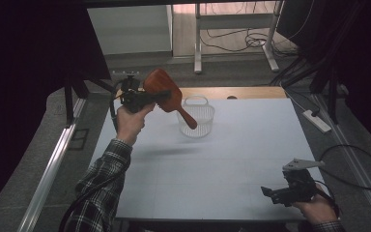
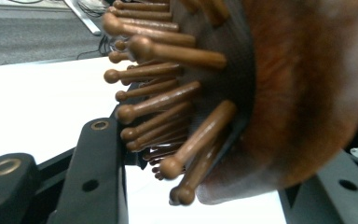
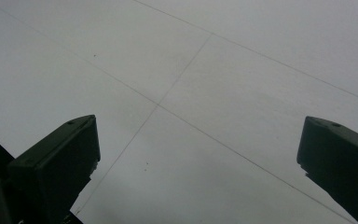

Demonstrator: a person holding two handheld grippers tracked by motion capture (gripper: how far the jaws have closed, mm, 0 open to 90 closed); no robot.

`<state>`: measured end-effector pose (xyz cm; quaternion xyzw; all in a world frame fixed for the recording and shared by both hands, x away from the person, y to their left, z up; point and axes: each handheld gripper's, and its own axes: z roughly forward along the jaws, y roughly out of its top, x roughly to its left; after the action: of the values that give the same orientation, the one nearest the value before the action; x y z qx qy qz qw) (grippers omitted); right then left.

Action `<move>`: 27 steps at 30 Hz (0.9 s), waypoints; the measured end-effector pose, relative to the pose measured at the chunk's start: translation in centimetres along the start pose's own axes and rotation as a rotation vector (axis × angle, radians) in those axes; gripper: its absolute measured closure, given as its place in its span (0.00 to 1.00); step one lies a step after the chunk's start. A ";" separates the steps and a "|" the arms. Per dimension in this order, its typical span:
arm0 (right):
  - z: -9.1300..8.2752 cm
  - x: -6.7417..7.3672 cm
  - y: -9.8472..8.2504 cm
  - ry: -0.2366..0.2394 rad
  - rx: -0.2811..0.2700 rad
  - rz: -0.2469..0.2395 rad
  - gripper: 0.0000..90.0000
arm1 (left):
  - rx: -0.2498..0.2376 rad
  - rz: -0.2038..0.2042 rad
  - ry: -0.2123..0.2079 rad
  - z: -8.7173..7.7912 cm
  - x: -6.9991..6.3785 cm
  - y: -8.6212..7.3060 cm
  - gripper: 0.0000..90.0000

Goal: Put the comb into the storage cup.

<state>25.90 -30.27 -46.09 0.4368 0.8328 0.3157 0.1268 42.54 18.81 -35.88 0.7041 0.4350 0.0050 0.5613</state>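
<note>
A reddish wooden hairbrush point(image 1: 166, 94) is held up in the air over the table's far left, with my left gripper point(image 1: 147, 98) shut on its head. Its handle slants down to the right, in front of a white wire basket point(image 1: 203, 118). In the left gripper view the brush's wooden pins point(image 2: 168, 112) and curved back point(image 2: 303, 93) sit between the black jaws. My right gripper point(image 1: 275, 194) hovers low at the near right of the table, open, with nothing between its jaws point(image 3: 200, 154).
The white table point(image 1: 232, 164) has faint seam lines point(image 3: 186, 116). A strip of bare wood point(image 1: 236, 92) runs along its far edge. A power strip point(image 1: 316, 121) and cables lie on the floor at the right; desk legs point(image 1: 198, 43) stand behind.
</note>
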 end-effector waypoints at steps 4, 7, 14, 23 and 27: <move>-0.3 -0.1 -0.2 -0.002 -0.004 0.007 0.00 | -0.007 -0.002 0.011 0.0 0.2 0.2 0.57; -0.6 -0.1 -0.3 -0.006 -0.007 0.008 0.00 | -0.016 -0.010 0.027 0.2 0.5 0.5 0.57; -0.7 -0.1 -0.5 -0.008 -0.011 0.010 0.00 | -0.021 -0.013 0.058 0.9 0.9 1.0 0.57; -0.7 -0.1 -0.4 -0.014 -0.004 0.002 0.00 | -0.027 -0.016 0.084 2.4 1.3 1.3 0.57; -0.7 -0.1 -0.5 -0.020 -0.006 0.003 0.00 | -0.026 -0.011 0.090 2.9 1.4 1.2 0.57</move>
<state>25.29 -30.81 -45.84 0.4409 0.8299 0.3139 0.1357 45.60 17.35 -36.63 0.6935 0.4633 0.0392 0.5503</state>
